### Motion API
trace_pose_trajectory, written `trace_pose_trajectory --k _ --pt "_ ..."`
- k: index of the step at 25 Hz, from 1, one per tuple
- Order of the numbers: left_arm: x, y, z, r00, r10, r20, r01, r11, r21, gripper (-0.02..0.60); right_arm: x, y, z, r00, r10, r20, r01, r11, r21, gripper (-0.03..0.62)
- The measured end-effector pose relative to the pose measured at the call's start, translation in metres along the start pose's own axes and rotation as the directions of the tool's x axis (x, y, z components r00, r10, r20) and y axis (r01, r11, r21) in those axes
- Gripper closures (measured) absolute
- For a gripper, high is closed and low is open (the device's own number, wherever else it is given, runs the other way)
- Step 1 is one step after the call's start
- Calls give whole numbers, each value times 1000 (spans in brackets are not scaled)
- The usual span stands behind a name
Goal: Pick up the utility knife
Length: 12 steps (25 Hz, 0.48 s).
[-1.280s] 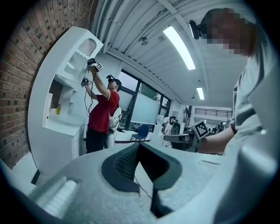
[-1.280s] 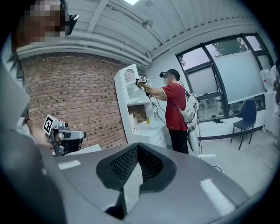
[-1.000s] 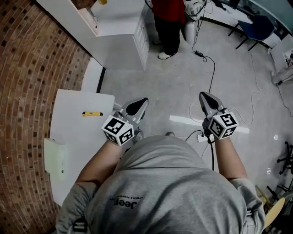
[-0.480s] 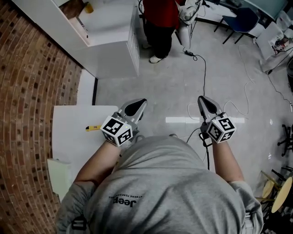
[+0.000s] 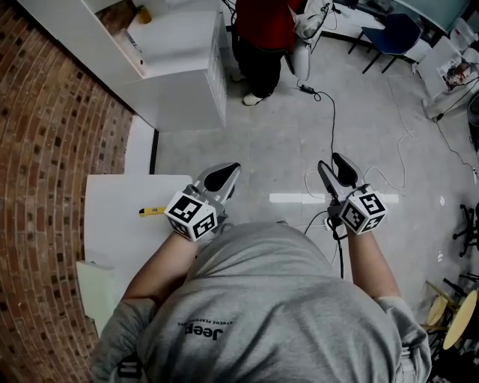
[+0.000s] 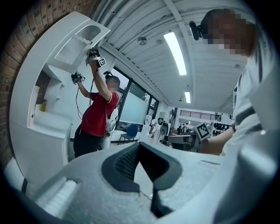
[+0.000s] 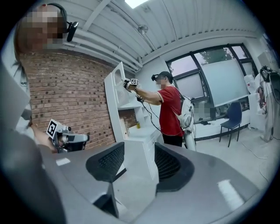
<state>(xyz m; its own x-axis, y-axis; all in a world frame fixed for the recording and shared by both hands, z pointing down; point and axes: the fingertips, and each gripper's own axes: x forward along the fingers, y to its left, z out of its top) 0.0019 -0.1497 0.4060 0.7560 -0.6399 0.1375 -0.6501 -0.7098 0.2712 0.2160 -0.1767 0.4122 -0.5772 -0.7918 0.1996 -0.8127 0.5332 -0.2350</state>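
Left hand-held gripper (image 5: pixel 233 170) sits in the middle left of the head view. Its two jaws are shut, with the tips touching and nothing held. In the frame it shows over the grey floor (image 5: pixel 284 142), just past the right edge of the white worktop (image 5: pixel 112 224). The right hand-held gripper (image 5: pixel 330 163) is in the middle right of the frame, well apart from the left one. Its jaws have just been opening, and they stand wide apart with nothing between them. The utility knife (image 5: pixel 151 212) is yellow and lies flat on the worktop, near its right side, at the middle left of the frame. It is just beside the marker cube of the left hand-held gripper, and no jaw touches it. A pale flat thing (image 5: pixel 93 288) shows at the worktop's lower left edge. A brick wall (image 5: pixel 45 135) runs down the left side of the frame. A white cabinet (image 5: pixel 176 67) stands in the upper left. A person in a red top (image 5: pixel 263 22) stands at the top middle, next to the cabinet, with both arms up to it. A black cable (image 5: pixel 333 112) snakes over the floor from the top toward the right hand-held gripper. A blue chair (image 5: pixel 393 34) is in the upper right.
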Motion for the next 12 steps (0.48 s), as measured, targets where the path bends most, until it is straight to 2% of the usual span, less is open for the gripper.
trace_pose_trajectory --k 2,7,12 --pt "-1 -1 0 1000 12 4 -12 1000 -1 583 2 0 2 1000 19 -8 -20 1000 -10 356" --pt "-15 2 2 997 66 31 -65 998 -19 583 19 15 6 993 99 -58 -103 992 -68 356" --pt "-56 21 4 979 192 71 -189 981 -44 583 63 51 11 965 228 -132 -245 960 -134 355"
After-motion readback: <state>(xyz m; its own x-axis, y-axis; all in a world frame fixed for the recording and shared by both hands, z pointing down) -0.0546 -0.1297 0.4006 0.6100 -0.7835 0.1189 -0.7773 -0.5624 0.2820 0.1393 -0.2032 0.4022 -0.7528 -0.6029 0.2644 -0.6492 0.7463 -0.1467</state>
